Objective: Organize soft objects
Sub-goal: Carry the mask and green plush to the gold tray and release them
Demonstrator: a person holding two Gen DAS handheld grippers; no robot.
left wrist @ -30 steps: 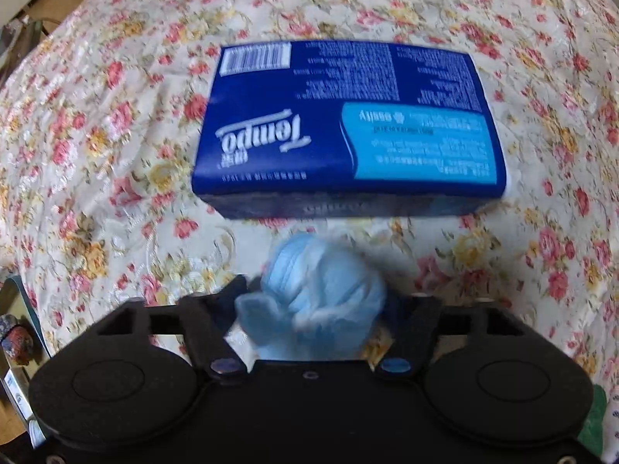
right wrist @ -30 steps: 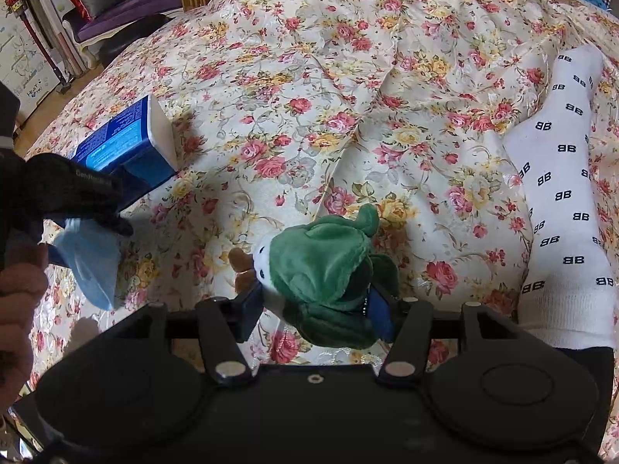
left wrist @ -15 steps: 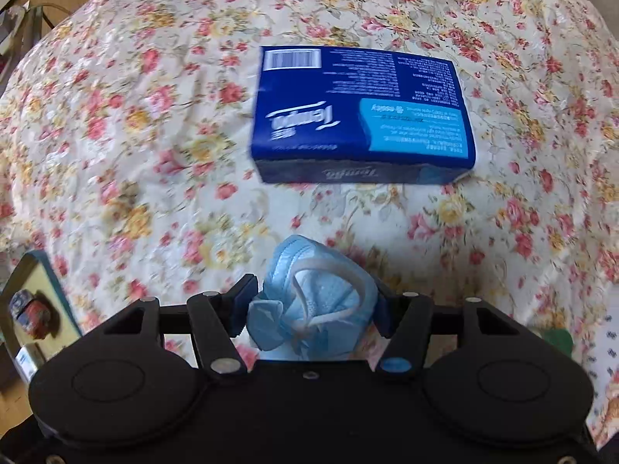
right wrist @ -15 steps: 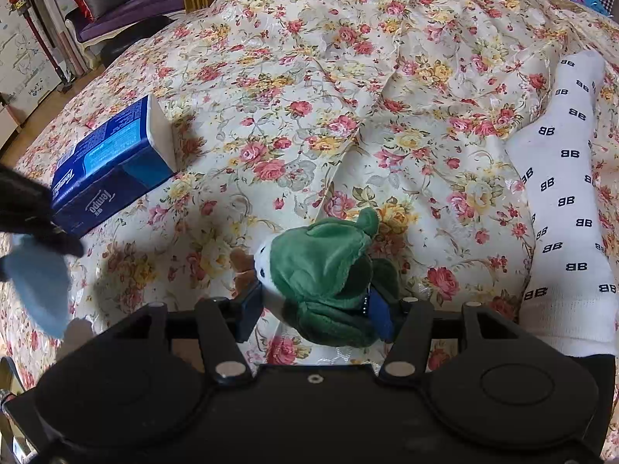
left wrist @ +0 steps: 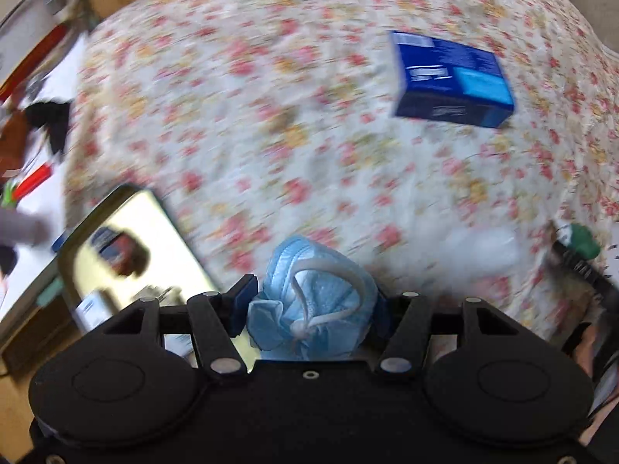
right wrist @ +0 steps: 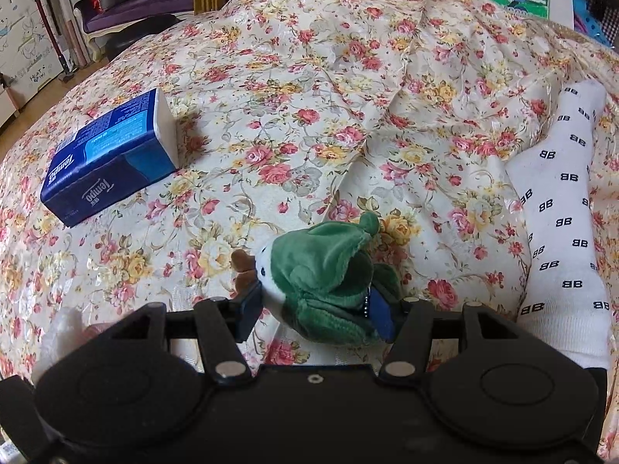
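pale blue pleated fabric fills the left wrist view: a crumpled face mask [left wrist: 313, 301] is bunched between the blue pads of the left gripper [left wrist: 311, 303], whose jaws have just been closing on it and now pinch it from both sides, ear loop draped over the front. the picture is smeared, but the mask hangs clear of the floral bedspread [left wrist: 271, 116]. a yellowish open box [left wrist: 127, 247] sits just to the left of the jaws, off the bed's edge, the likeliest place to drop the mask, though that is a guess. the blue tissue pack [left wrist: 450, 77] lies well apart, up and to the right.

right wrist view: the right gripper [right wrist: 317, 305] clamps a green plush toy [right wrist: 329, 270] across its body, head poking forward and left, low over the spread. a white sock [right wrist: 561, 208] lies near on the right, long axis running away from the jaws. the tissue pack [right wrist: 112, 154] lies well off to the left.
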